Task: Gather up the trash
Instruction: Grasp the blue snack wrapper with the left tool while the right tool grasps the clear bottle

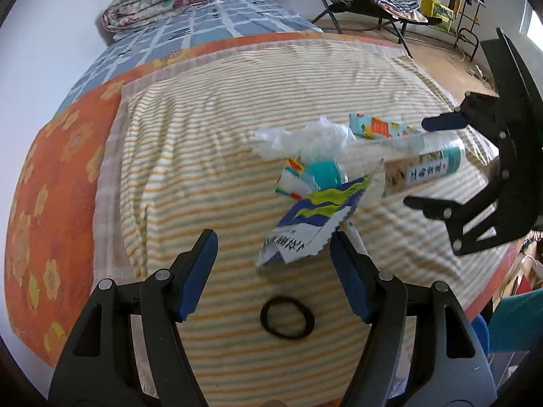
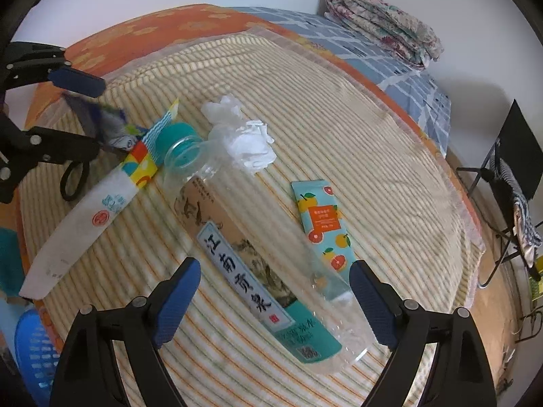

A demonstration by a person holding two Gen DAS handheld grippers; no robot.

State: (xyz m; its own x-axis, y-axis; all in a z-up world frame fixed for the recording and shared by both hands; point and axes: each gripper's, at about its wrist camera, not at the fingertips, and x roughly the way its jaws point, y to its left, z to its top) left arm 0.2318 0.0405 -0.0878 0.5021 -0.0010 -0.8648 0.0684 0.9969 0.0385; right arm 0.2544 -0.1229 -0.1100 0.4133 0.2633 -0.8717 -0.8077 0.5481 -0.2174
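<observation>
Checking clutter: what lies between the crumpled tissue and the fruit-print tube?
Only bare striped blanket between tissue and tube, seen in the right wrist view.

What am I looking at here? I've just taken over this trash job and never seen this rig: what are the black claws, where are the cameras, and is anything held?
There is no robot: a person holds a two-finger clamp in each hand, each with a fisheye camera looking out along its blue-padded jaws. In the left wrist view the left gripper is open, nearing a blue and white wrapper above a black hair tie. In the right wrist view the right gripper is open, straddling an empty plastic bottle without gripping it. Also on the striped blanket lie a crumpled tissue, an orange-print tube, a teal cap and a long white wrapper. Nothing is held.
</observation>
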